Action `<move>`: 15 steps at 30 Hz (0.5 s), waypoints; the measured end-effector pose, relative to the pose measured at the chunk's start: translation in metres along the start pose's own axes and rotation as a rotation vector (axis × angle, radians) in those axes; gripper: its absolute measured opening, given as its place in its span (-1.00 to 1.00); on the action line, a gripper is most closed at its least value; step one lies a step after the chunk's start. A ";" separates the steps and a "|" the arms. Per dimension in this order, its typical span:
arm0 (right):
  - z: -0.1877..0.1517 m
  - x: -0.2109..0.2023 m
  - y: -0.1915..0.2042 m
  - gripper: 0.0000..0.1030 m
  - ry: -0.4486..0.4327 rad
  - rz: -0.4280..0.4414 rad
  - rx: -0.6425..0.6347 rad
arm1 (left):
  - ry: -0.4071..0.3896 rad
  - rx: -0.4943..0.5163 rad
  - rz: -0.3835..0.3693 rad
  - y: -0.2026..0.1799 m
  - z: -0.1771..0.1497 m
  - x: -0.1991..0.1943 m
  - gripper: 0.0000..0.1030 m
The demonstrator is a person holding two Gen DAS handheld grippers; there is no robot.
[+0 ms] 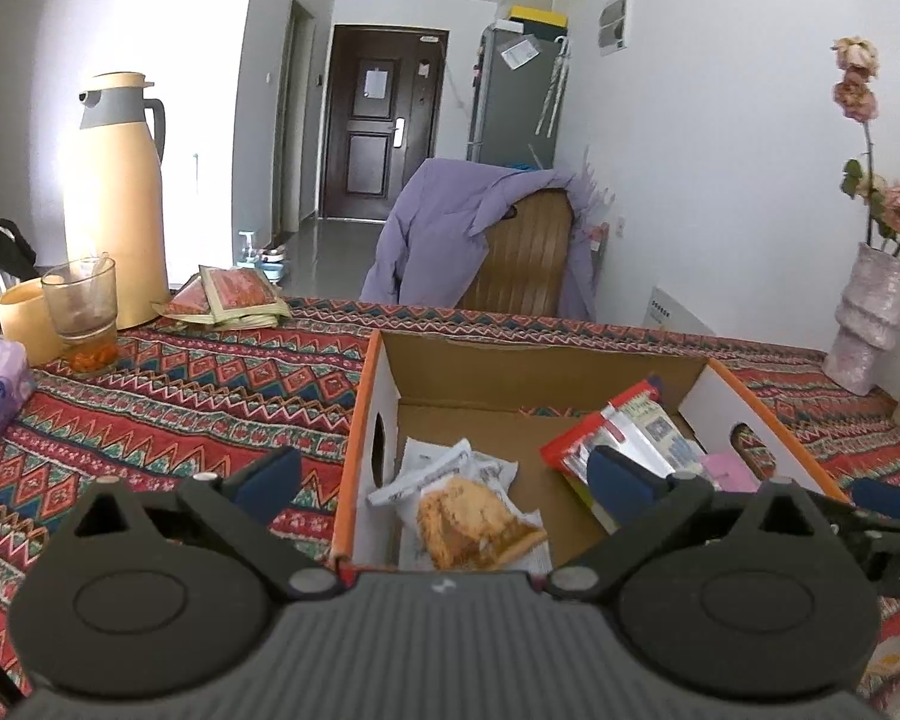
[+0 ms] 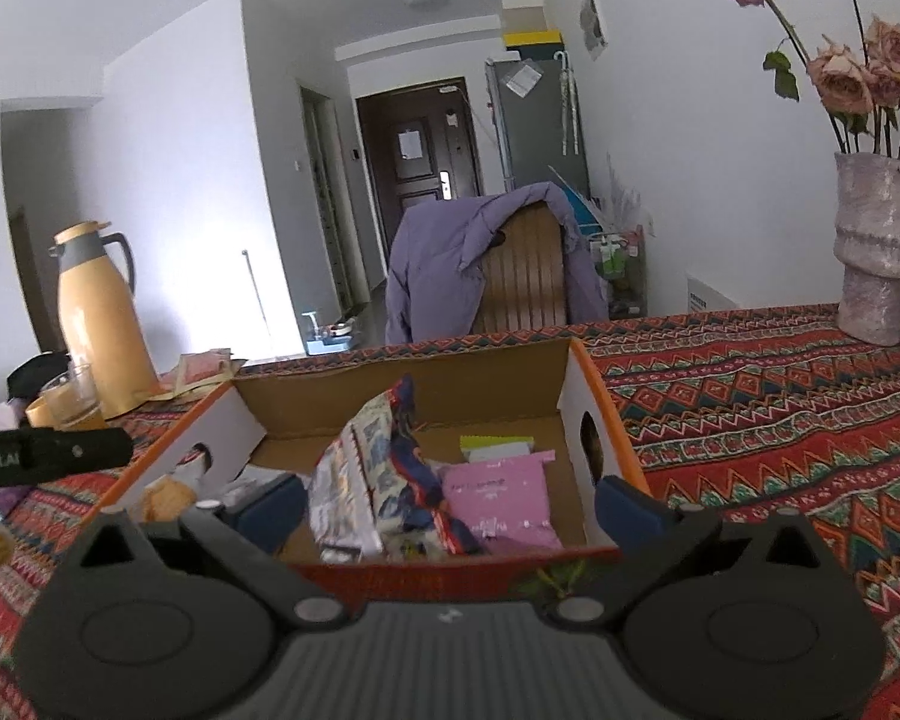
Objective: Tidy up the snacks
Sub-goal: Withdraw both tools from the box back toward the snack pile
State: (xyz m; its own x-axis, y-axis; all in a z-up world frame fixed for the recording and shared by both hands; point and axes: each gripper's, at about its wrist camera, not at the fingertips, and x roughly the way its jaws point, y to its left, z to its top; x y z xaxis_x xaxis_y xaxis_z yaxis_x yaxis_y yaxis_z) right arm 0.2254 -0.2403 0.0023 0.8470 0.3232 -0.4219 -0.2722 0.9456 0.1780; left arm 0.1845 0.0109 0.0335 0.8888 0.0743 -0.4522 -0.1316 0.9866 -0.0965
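Cardboard box (image 1: 384,372), open at the top with orange edging and white side walls, sits on the patterned tablecloth (image 1: 180,396) at the near middle of the table, its long axis running left to right and an oval handle hole in each short end wall. Inside it at the left lies a pastry in clear wrapping (image 1: 474,522), flat on the box floor, its long axis running from the near wall toward the far left. At the right a red-edged snack bag (image 2: 384,468) stands tilted on its edge, its top pointing up and away, leaning against the other packets. Just right of it a pink packet (image 2: 498,501) lies flat, with a yellow-green packet (image 2: 495,443) behind it, toward the far wall.

The left gripper (image 1: 450,480) hovers over the near left part of the box with its fingers spread wide and nothing between the pads; the left pad is outside the box wall, the right pad over the packets. The right gripper (image 2: 450,504) hangs at the near right part, fingers likewise spread wide and pinching nothing, its right pad by the right end wall.

Far left on the table stand a tan thermos (image 1: 117,198), a glass (image 1: 84,312) and some flat sachets (image 1: 228,297); far right is a vase of dried roses (image 2: 873,252).
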 end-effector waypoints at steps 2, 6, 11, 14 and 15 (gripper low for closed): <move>-0.004 -0.013 -0.001 1.00 -0.006 0.011 -0.008 | -0.004 0.006 -0.017 0.002 -0.007 -0.011 1.00; -0.015 -0.041 -0.002 1.00 -0.009 0.026 -0.016 | -0.004 0.018 -0.037 0.007 -0.023 -0.030 1.00; -0.033 -0.068 0.001 1.00 -0.009 0.038 -0.039 | 0.031 0.003 -0.057 0.014 -0.046 -0.045 1.00; -0.046 -0.081 0.003 1.00 0.007 0.047 -0.046 | 0.056 -0.015 -0.075 0.018 -0.060 -0.053 1.00; -0.050 -0.084 0.003 1.00 0.014 0.055 -0.041 | 0.060 -0.016 -0.076 0.019 -0.064 -0.056 1.00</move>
State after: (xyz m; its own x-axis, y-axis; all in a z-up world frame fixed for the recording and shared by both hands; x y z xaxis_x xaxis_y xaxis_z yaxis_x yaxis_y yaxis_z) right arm 0.1303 -0.2627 -0.0063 0.8240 0.3745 -0.4251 -0.3365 0.9272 0.1647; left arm 0.1041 0.0163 0.0000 0.8685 -0.0103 -0.4956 -0.0718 0.9866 -0.1464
